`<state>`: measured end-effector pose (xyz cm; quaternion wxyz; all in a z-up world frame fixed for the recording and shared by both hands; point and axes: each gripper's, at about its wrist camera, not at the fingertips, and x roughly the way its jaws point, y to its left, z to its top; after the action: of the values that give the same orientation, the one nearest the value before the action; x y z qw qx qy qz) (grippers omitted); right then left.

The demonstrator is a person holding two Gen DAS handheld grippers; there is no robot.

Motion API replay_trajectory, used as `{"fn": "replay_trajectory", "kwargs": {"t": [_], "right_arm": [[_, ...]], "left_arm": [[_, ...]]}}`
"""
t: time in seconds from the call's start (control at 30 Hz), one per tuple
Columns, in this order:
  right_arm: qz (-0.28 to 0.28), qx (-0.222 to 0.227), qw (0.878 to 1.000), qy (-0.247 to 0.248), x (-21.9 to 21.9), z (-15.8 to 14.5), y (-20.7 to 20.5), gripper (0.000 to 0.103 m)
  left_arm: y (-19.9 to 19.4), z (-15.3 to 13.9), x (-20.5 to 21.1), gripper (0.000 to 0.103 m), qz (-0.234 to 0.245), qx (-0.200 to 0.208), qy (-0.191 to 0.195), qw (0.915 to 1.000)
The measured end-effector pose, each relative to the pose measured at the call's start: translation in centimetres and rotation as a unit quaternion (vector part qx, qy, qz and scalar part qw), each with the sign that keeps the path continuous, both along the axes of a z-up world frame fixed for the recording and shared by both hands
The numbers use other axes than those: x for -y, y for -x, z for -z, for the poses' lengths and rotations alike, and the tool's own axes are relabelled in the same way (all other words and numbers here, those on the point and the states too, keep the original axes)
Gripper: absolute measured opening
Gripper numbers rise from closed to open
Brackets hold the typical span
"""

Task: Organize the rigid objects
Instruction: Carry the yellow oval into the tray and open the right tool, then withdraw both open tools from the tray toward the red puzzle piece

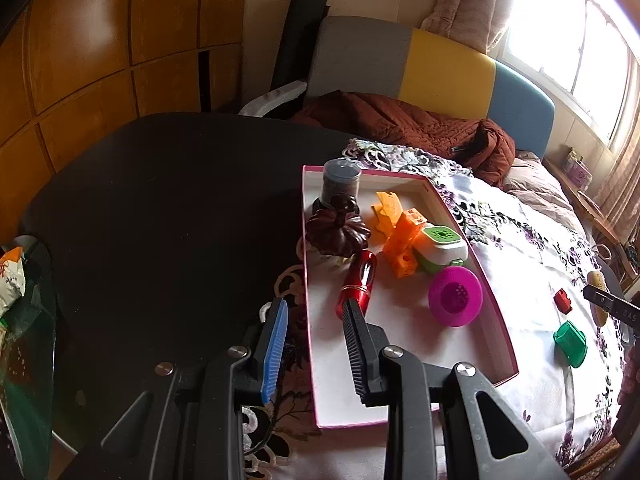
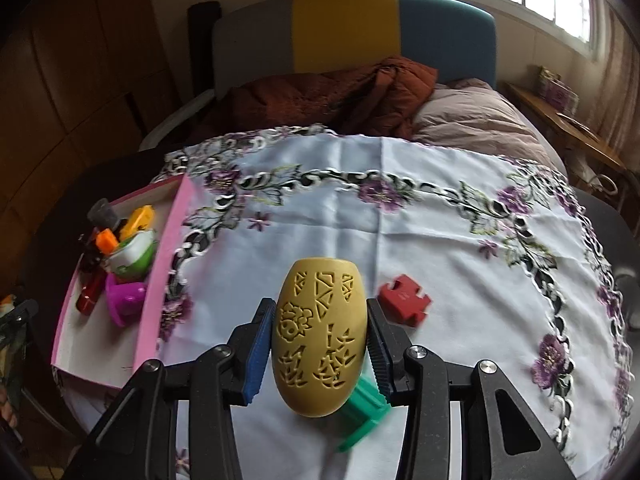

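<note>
Left wrist view: left gripper fingers parted, nothing held, hovering at near-left wall of pink-rimmed shallow cardboard box; red metallic tube, magenta plastic funnel, orange plastic block already inside. Green plastic piece left out on floral embroidered white cloth covering surface.

Right wrist view: right gripper fingers clamped on carved yellow-gold egg-shaped shell, lifted above cloth. Step judged: carrying egg to box; leftward travel, release needed next. Red puzzle-shaped block waiting. Bed, window behind.

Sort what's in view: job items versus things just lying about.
Job: gold carved egg in the right hand-held gripper; red puzzle piece; green piece; pink box.
Lying about: brown quilt; snack bag; floral cloth.
</note>
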<state>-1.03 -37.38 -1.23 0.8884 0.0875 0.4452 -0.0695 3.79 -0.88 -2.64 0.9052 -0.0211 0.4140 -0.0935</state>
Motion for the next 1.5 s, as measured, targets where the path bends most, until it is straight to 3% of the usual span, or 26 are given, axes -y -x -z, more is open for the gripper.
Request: {"fn": "replay_trajectory", "kwargs": {"t": [0.2,0.5,0.9,1.03,1.5], "right_arm": [[-0.106,0.015,0.994,-0.023,-7.9,-1.5,-2.2,0.045],[-0.251,-0.002,0.967,-0.039,-20.2,-0.4,-4.3,0.045],[-0.227,-0.076,0.971,-0.009,-23.6,6.4,-9.9,0.045],[-0.217,-0.069,0.974,-0.014,-23.1,6.0,-9.8,0.065],[-0.211,0.008,0.977,-0.02,-20.7,1.6,-6.3,0.072]], "left_arm": [[-0.2,0.3,-0.9,0.028,-0.011,-0.004,0.008,0.9999],[-0.5,0.5,-3.4,0.028,-0.04,-0.004,0.014,0.9991],[-0.8,1.5,-4.9,0.028,-0.054,-0.014,0.02,0.9982],[-0.7,1.7,-5.0,0.028,-0.055,-0.017,0.021,0.9981],[-0.3,0.5,-4.0,0.028,-0.044,0.001,0.012,0.9989]]}}
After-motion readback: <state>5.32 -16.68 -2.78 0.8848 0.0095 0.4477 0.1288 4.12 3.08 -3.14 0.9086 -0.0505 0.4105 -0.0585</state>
